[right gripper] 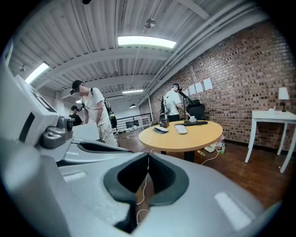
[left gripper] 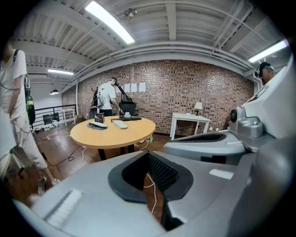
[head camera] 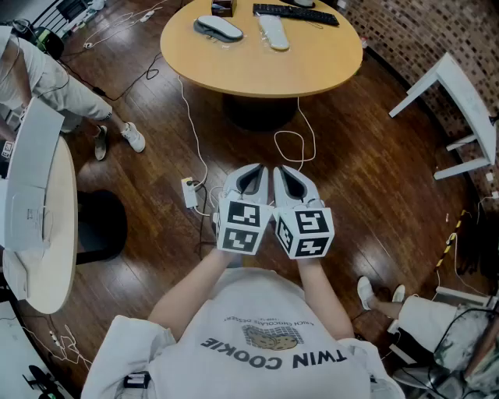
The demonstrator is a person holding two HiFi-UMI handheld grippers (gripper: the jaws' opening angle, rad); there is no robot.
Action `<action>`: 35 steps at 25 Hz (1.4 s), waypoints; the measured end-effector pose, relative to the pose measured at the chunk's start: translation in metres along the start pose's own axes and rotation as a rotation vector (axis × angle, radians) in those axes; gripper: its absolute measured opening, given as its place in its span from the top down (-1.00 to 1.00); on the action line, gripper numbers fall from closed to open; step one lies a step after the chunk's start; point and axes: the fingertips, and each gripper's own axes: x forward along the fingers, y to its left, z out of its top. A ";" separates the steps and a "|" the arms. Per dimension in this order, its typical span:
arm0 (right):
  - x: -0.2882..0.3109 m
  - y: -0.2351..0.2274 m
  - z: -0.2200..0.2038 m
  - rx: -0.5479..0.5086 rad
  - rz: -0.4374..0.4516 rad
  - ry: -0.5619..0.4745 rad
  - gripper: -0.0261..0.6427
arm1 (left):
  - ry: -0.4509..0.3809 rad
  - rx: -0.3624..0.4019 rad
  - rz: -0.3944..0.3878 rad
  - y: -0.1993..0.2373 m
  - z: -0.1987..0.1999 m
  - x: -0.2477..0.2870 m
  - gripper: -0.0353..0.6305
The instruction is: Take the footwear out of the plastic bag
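Observation:
A grey slipper lies on the round wooden table ahead, apparently inside a clear plastic bag. A white slipper lies just right of it. Both also show far off in the left gripper view, the grey slipper and the white slipper. My left gripper and right gripper are held side by side over the floor, well short of the table. Each has its jaws closed tip to tip with nothing between them, as seen for the left gripper and the right gripper.
A black keyboard and a small dark box sit at the table's far side. A power strip and white cables lie on the wooden floor between me and the table. A white table stands right, another white table left. People stand nearby.

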 end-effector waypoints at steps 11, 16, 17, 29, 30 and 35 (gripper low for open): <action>0.138 0.017 0.056 0.004 -0.057 0.006 0.91 | -0.004 0.017 -0.064 0.128 0.043 0.065 0.89; 0.172 0.014 0.071 0.008 -0.098 0.002 0.91 | -0.010 0.018 -0.094 0.161 0.055 0.083 0.89; 0.177 0.012 0.073 0.009 -0.105 0.003 0.91 | -0.010 0.018 -0.099 0.165 0.057 0.087 0.89; 0.232 -0.035 0.085 0.040 -0.144 0.014 0.91 | -0.015 0.010 -0.157 0.189 0.077 0.154 0.89; 0.240 -0.042 0.087 0.043 -0.144 0.014 0.91 | -0.013 0.012 -0.162 0.191 0.080 0.163 0.89; 0.280 -0.076 0.106 0.047 -0.131 0.013 0.91 | -0.012 0.022 -0.174 0.206 0.102 0.212 0.89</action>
